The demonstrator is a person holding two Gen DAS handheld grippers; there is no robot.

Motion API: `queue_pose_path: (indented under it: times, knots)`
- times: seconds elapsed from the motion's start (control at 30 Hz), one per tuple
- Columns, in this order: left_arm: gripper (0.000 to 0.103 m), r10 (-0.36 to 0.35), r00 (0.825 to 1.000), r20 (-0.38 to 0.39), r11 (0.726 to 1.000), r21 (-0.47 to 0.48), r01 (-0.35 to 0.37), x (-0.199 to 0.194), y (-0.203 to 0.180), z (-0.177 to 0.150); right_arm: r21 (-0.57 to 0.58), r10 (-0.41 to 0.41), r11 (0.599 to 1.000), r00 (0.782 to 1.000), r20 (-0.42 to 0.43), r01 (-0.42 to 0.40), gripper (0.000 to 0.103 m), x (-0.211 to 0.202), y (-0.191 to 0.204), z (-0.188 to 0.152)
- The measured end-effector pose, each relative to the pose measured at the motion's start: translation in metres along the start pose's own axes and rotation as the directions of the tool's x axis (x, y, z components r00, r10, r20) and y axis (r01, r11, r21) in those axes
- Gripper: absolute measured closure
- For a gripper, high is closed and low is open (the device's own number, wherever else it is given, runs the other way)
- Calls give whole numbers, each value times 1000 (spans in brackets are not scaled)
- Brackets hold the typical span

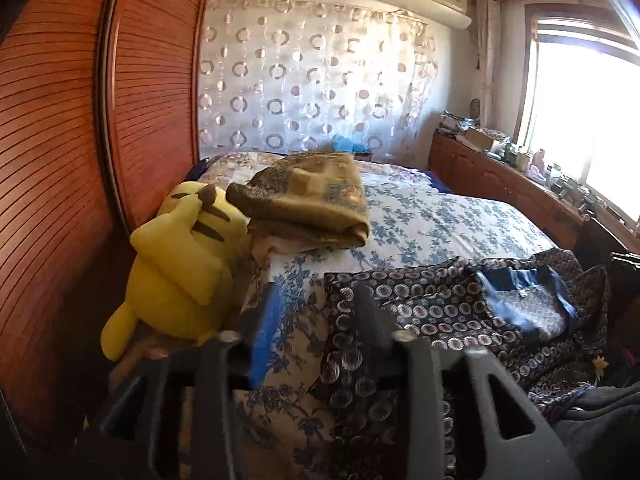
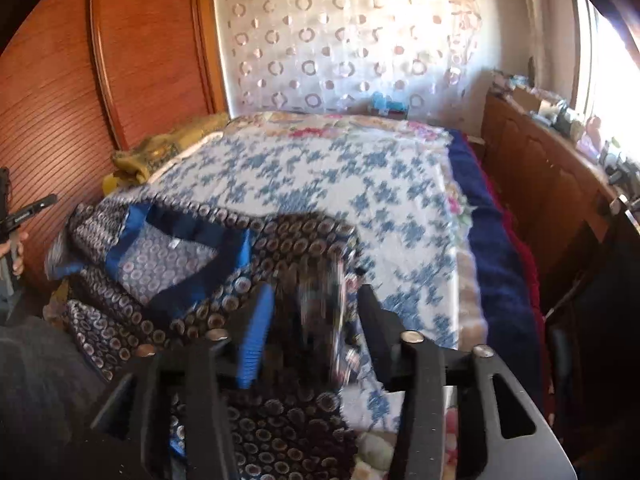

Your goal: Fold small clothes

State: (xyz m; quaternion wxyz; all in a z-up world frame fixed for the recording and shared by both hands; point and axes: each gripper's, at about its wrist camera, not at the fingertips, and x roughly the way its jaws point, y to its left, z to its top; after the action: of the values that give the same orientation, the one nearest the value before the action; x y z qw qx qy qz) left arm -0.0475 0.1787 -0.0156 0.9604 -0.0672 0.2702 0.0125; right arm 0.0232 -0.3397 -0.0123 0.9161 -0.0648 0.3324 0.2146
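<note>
Garment (image 2: 192, 264) of dark ring-print cloth lies on the bed (image 2: 360, 184), lower left of my right view, collar up-left, long axis running down-right. Both claws stand part-open: left claw (image 1: 316, 316) empty beside the hem, right claw (image 2: 316, 316) astride a blurred fold, not pinching. Next I judge: pinch and fold.

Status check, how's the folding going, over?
Left gripper open, empty. Right gripper open over blurred cloth. Patterned garment unfolded on bed. Yellow plush toy alongside.
</note>
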Motion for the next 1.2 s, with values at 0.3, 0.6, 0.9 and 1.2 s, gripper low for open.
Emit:
queue_pose_path:
  times: [0.3, 0.6, 0.9, 1.2]
  knots:
    - [51, -28, 997, -69, 999, 30, 30, 27, -14, 6, -16, -45, 999, 999, 26, 45, 33, 11, -4, 23]
    - [51, -10, 990, -139, 1000, 25, 13, 74, -6, 19, 25, -49, 998, 998, -42, 50, 32, 77, -26, 41]
    - [51, -17, 961, -275, 999, 45, 30, 125, -5, 21, 62, -19, 998, 989, -147, 28, 32, 133, -40, 35]
    - [51, -29, 938, -346, 995, 76, 59, 150, -13, 4, 91, 18, 996, 977, -213, 1, 31, 152, -46, 26]
